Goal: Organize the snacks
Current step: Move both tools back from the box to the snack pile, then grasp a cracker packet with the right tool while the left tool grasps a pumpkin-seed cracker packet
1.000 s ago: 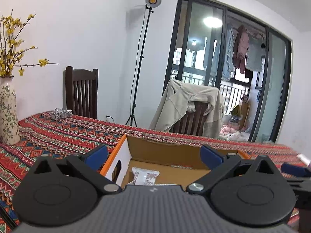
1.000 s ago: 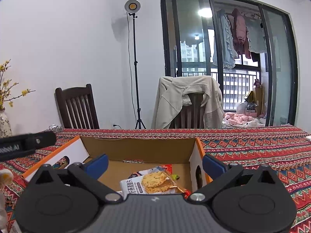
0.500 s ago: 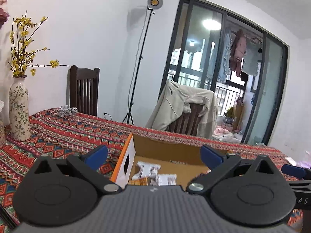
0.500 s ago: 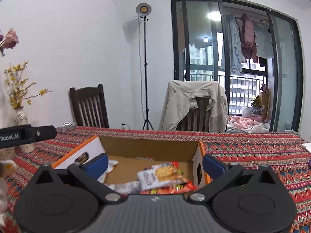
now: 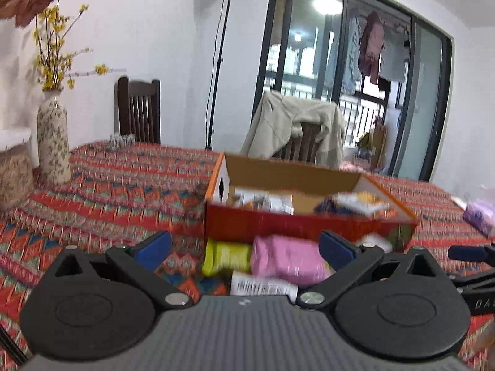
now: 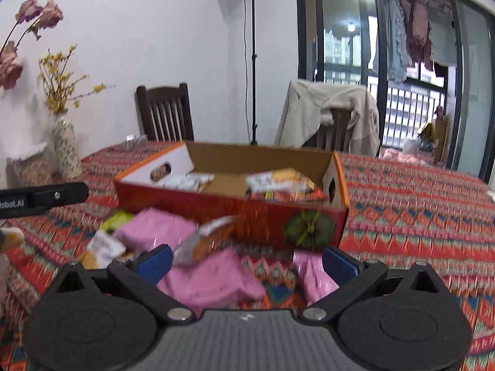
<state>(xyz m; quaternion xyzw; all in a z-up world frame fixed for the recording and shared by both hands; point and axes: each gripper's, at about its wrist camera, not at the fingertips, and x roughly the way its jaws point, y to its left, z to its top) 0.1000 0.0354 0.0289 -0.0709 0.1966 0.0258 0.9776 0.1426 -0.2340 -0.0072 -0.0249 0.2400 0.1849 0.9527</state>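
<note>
An open red-and-orange cardboard box (image 5: pixel 306 225) (image 6: pixel 235 213) stands on the patterned tablecloth with several snack packets inside. In front of it lie loose snacks: a pink packet (image 5: pixel 286 259) (image 6: pixel 210 278), a yellow-green packet (image 5: pixel 225 256) (image 6: pixel 119 218), a white barcoded packet (image 5: pixel 263 286) and an orange-and-white packet (image 6: pixel 207 241). My left gripper (image 5: pixel 244 252) is open, held above the loose snacks and short of the box. My right gripper (image 6: pixel 246 262) is open too, with nothing between its fingers, over the pink packets.
A patterned vase (image 5: pixel 52 142) (image 6: pixel 66 147) with yellow flowers stands at the table's left. Two dark chairs (image 5: pixel 139 109) (image 6: pixel 165 113) are behind the table, one draped with a beige jacket (image 5: pixel 294 130). A purple packet (image 5: pixel 479 216) lies far right.
Both grippers have pulled back and risen away from the box. The box's front wall and the loose snacks before it have come into view. Both stay open.
</note>
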